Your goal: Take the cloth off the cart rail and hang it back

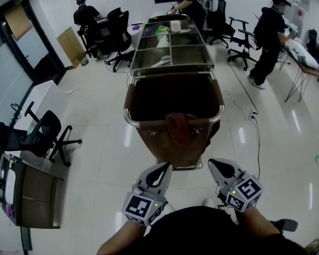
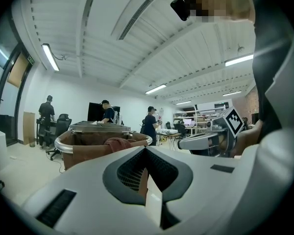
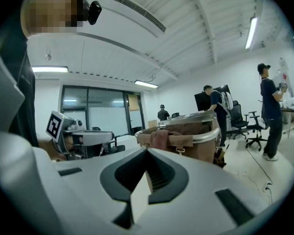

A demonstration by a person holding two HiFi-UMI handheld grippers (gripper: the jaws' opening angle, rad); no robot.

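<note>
Reddish cloth (image 1: 179, 127) hangs draped over the near rail (image 1: 132, 120) of the cart (image 1: 170, 152), at about 12 o'clock from and well apart from both tongs, left gripper (image 1: 160, 167) and right gripper (image 1: 217, 164), each with jaws together, empty.

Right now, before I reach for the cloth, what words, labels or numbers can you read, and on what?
No text is readable.
The green sign: too small to read.
The cubes on the left gripper and right gripper: black-and-white square patterns, no letters.
The cart and cloth: no print visible.
</note>
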